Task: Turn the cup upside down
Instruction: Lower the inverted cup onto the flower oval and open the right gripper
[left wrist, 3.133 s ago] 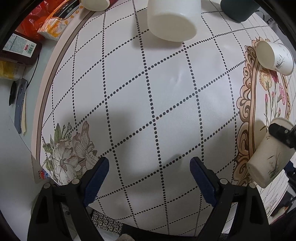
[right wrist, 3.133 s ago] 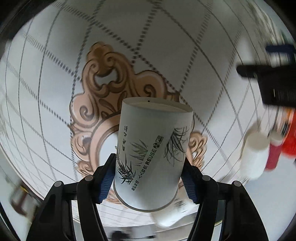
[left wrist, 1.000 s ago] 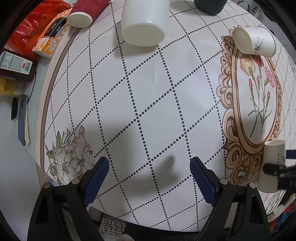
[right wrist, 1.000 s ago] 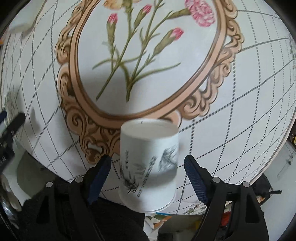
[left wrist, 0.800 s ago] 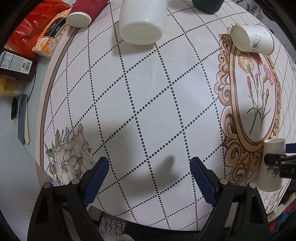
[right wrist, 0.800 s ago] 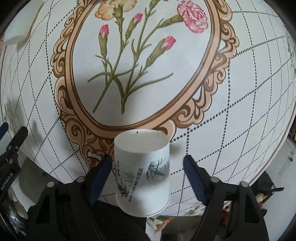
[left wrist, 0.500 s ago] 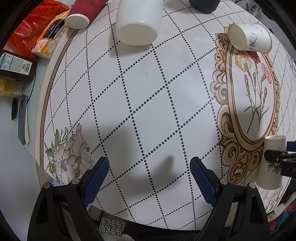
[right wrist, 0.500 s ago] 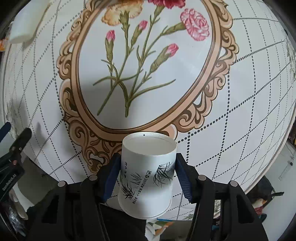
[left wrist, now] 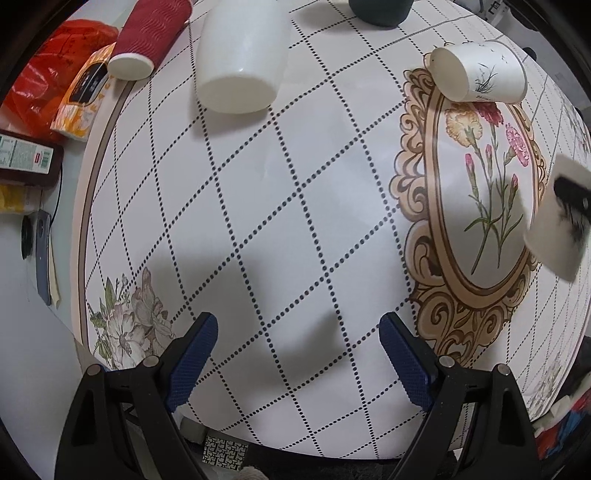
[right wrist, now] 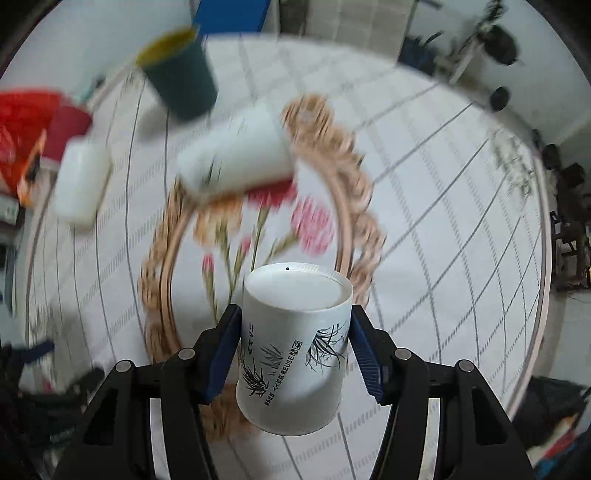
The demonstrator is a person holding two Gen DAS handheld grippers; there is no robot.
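In the right wrist view a white paper cup (right wrist: pixel 291 350) printed with dark bamboo leaves sits between the blue pads of my right gripper (right wrist: pixel 295 325), which is shut on its sides. Its recessed base faces away from the camera and its wider mouth faces the camera. The cup hangs clear of the flowered tablecloth (right wrist: pixel 443 192). The left wrist view shows the same cup (left wrist: pixel 554 236) blurred at the right edge, with a black finger across it. My left gripper (left wrist: pixel 297 354) stands open over the dotted grid with nothing in it.
A second paper cup (left wrist: pixel 476 74) lies on its side at the top of the oval flower frame. A white mug (left wrist: pixel 240 55), a red ribbed cup (left wrist: pixel 151 33) and a dark green cup (left wrist: pixel 380 11) stand at the far side. Packets (left wrist: pixel 81 92) lie beyond the left table edge.
My right gripper has shut on the paper cup, lifted it off the cloth and tilted up toward the far side. The left gripper has drifted slightly and stays open.
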